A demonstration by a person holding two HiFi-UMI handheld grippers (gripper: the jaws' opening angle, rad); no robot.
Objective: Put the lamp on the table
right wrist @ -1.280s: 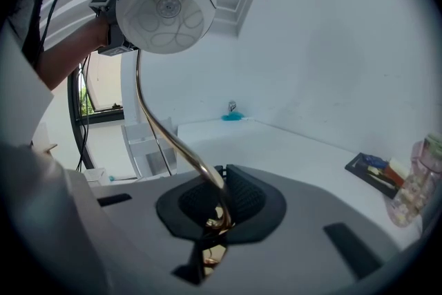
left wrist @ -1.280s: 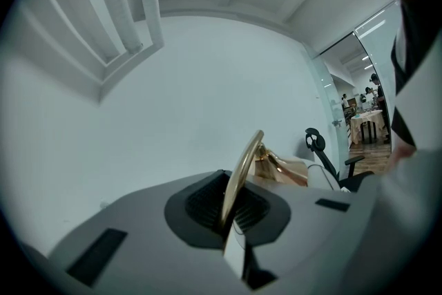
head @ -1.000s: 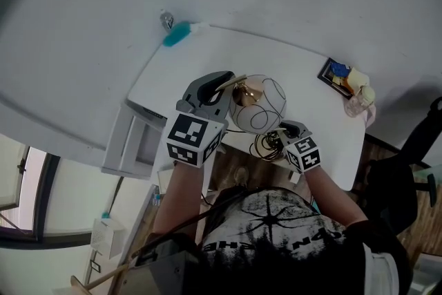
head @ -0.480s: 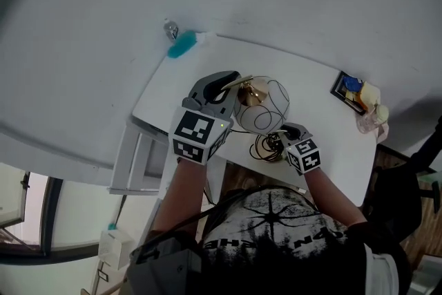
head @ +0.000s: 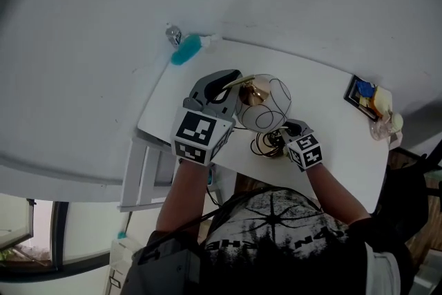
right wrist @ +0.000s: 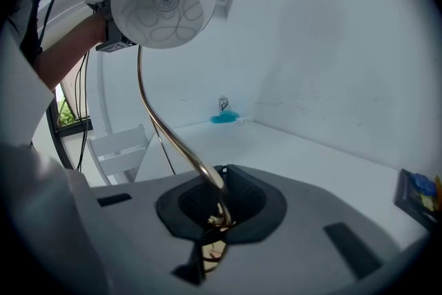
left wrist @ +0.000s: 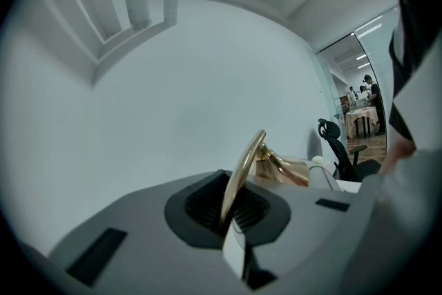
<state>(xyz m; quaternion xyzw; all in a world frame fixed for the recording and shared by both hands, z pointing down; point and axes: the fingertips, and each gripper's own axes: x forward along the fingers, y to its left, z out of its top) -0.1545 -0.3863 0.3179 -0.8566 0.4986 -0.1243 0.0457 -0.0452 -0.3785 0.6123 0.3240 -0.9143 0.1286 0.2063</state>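
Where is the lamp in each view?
Head view: lamp, picture centre.
Left gripper view: only its gold stem, low centre, between the jaws.
Right gripper view: globe upper left, stem running down into the jaws.
Shared landmark: teal object at the table corner, head and right gripper views.

A white chair (head: 141,173) stands near a window (head: 15,228).

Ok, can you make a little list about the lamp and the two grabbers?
lamp: round white shade, gold stem, held up, not set down yet
left gripper: shut on the stem near the shade
right gripper: shut on the stem's lower end
table: white, below the lamp
also on table: blue thing at the far left corner, small frame at the right
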